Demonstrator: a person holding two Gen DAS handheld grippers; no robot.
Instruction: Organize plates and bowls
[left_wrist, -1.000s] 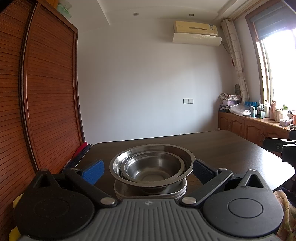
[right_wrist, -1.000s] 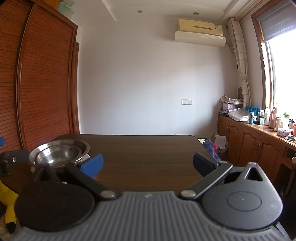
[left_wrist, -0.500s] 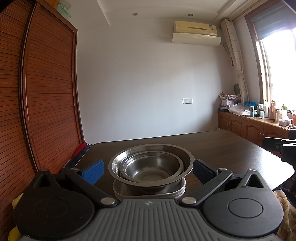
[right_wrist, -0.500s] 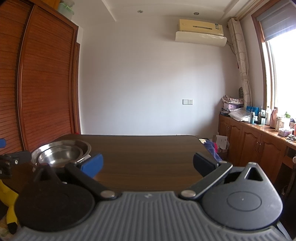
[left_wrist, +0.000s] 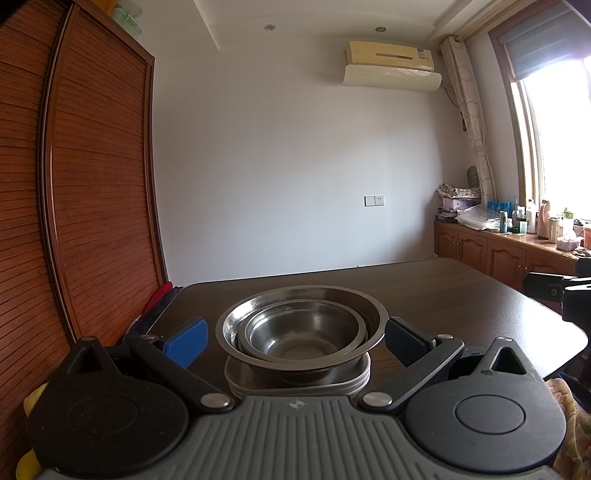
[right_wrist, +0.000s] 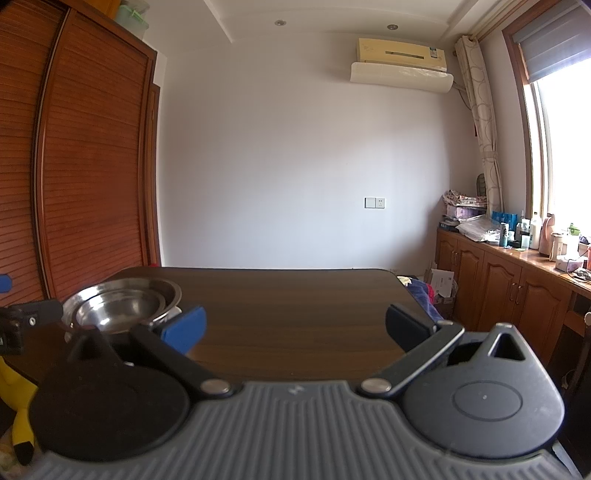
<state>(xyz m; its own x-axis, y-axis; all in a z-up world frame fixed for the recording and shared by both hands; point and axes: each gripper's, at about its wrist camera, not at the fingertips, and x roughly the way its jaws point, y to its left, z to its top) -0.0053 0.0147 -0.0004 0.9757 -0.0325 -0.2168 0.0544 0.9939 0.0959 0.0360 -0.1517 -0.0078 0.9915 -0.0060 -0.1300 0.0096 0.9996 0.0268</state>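
Left gripper (left_wrist: 295, 338), fingers spread, flanks nested bowls (left_wrist: 301, 328) on plates (left_wrist: 297, 380); right gripper (right_wrist: 295, 326), fingers spread, faces bare worktop (right_wrist: 295, 306) beside the bowls.

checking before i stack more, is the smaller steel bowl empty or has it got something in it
Empty. The left wrist view shows the smaller steel bowl bare down to its shiny bottom, sitting upright inside the larger bowl on the plates.

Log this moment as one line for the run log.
left tool: open, facing bowls nested on plates | right tool: open, empty, over table
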